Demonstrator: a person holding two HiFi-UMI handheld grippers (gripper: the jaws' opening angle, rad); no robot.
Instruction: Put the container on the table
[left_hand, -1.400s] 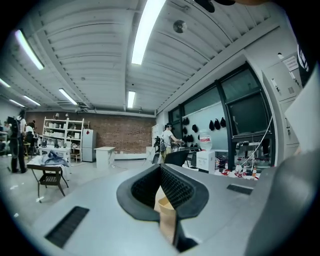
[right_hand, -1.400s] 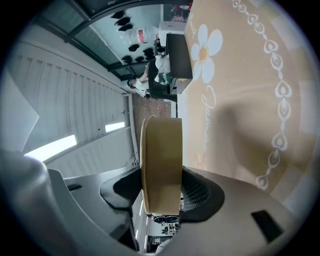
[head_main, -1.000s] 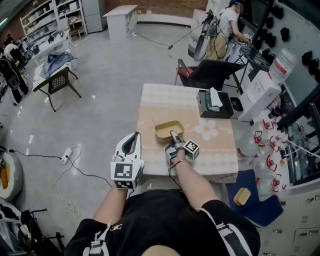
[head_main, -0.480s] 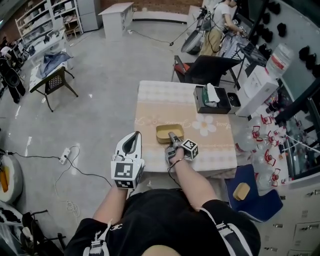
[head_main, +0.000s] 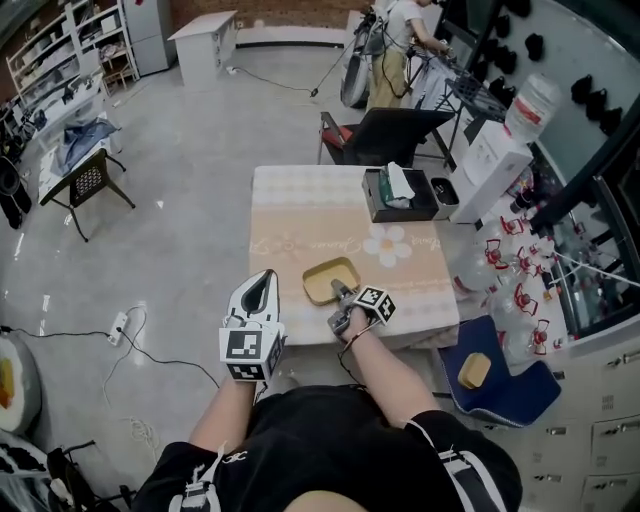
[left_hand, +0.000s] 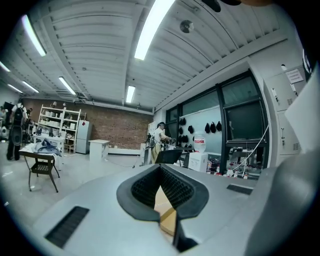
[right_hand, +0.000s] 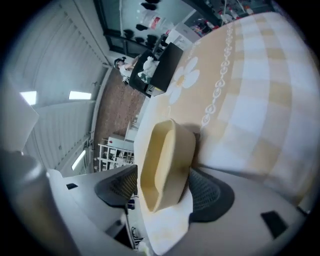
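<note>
This is the release step. The container (head_main: 332, 280) lies on the surface (head_main: 300, 210) by its near edge, about midway along it, and seems to rest flat on the checked cloth. The right tongs (head_main: 340, 292) reach in from the near side with the container's near end between their pads, and the jaws are opening. One pad stands clearly off the wall. The other is close enough that I cannot tell whether it touches, but nothing looks pinched. The left tongs (head_main: 266, 278) hang off the surface's near left corner, clenched on nothing.

I judge the placing all but finished. The next move calls for drawing the right tongs straight back toward the near edge, jaws wide, so that neither pad drags the light container along.
</note>
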